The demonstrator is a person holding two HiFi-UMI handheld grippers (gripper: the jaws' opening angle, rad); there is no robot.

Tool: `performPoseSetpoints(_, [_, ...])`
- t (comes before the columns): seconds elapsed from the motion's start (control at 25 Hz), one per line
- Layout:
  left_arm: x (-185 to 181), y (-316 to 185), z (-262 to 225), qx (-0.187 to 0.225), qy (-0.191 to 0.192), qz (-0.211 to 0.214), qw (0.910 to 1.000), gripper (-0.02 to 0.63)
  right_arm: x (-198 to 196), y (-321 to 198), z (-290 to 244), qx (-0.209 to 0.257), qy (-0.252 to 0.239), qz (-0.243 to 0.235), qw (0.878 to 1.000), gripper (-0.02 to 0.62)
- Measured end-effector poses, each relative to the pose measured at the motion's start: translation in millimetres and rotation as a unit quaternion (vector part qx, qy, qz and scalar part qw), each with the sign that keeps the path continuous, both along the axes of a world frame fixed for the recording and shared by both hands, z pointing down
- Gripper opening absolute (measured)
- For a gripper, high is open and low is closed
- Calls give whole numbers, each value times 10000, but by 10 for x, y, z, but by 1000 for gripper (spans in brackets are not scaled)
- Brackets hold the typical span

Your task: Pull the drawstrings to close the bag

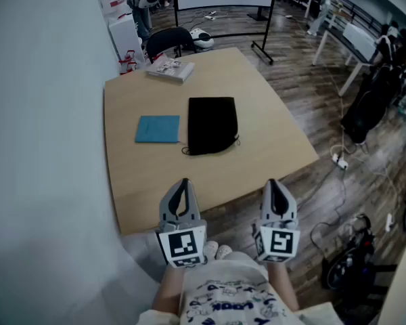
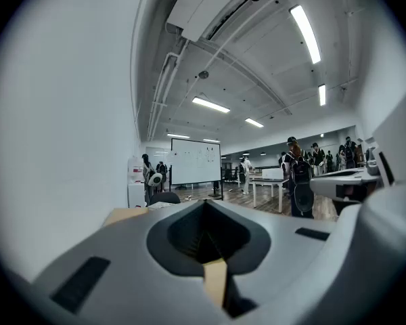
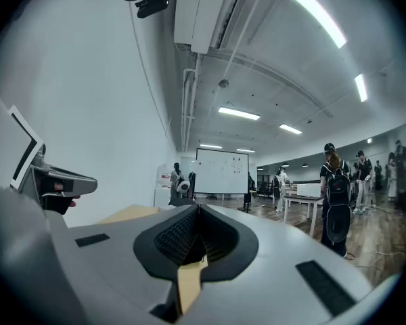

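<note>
A black drawstring bag (image 1: 212,124) lies flat in the middle of the wooden table (image 1: 257,107), its cords showing at the near edge. Both grippers hover side by side above the table's near edge, well short of the bag. My left gripper (image 1: 183,181) is shut with nothing in it. My right gripper (image 1: 272,183) is shut and holds nothing as well. In the left gripper view the left gripper (image 2: 204,205) has its jaws together and points out over the room. The right gripper (image 3: 197,208) in its own view looks the same.
A blue notebook (image 1: 158,129) lies left of the bag. A booklet (image 1: 169,68) rests at the table's far edge, with a dark chair (image 1: 168,40) behind it. A white wall runs along the left. Cables and a power strip (image 1: 340,160) lie on the floor at right.
</note>
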State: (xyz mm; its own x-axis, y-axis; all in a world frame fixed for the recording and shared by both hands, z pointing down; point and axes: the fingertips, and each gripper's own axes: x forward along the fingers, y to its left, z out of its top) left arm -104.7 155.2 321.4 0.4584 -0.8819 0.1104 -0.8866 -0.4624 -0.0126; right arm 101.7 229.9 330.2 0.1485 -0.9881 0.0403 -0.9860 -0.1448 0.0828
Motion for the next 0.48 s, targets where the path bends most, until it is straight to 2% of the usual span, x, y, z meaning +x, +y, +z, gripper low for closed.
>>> performPoseSetpoints(0.12, [-6, 10, 23, 72, -243, 54, 9997, -5, 12, 22, -3, -1, -2, 6, 10000, 3])
performPoseSetpoints(0.32, [31, -33, 22, -43, -3, -28, 10000, -5, 41, -26, 24, -29, -8, -2, 10000, 3])
performPoseSetpoints(0.48, [54, -91, 91, -11, -286, -31, 9996, -5, 93, -92, 74, -132, -18, -74, 9999, 3])
